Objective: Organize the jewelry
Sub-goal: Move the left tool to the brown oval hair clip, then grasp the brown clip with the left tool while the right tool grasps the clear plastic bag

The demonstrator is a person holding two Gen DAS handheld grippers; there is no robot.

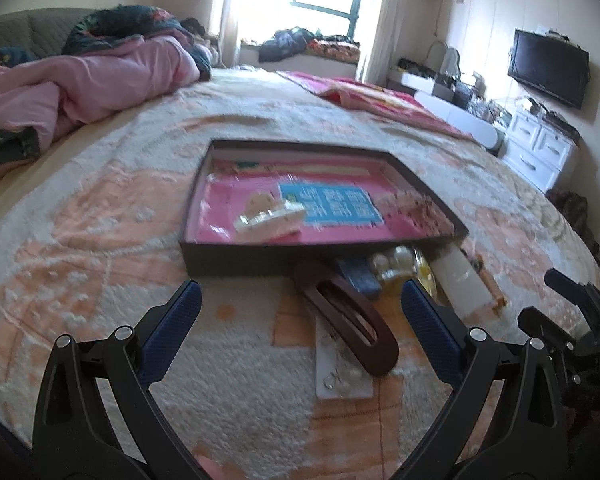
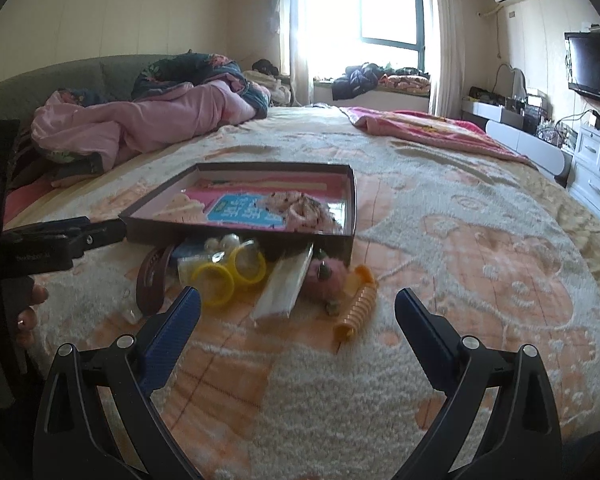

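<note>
Bed point(image 2: 440, 280): soft fleecy cover in cream and orange; carries everything; likely to sag under any press.
Box point(image 1: 260, 258): shallow dark tray with pink lining, mid-bed; already holding a pale hair claw point(image 1: 270, 216) and a frilly pink piece point(image 2: 304, 208); light, stiff walls.
Loose pile: on the cover right against the box's near wall, just ahead of both tools.
Brown clip point(image 1: 348, 316): long oval, stiff, smooth, probably slippery; best pinched across its narrow width.
Clear packet point(image 2: 286, 288): flat, glossy, leaning against the box; likely to slide, so best taken by an edge.
Yellow rings point(image 2: 230, 274): two hoops, rigid, light; best gripped through the rim.
Orange spiral point(image 2: 356, 308): ridged, springy-looking, easy hold across the coils.
Pearls point(image 2: 220, 244): small, round, prone to roll; fragile mount possible.
Left gripper point(image 1: 300, 300): fingers spread wide, empty, above the brown clip.
Right gripper point(image 2: 298, 306): fingers spread wide, empty, low over the cover.
Hard to make out: left view blurred; fuzzy pink item beside the packet unidentifiable; blue card's print unreadable.
</note>
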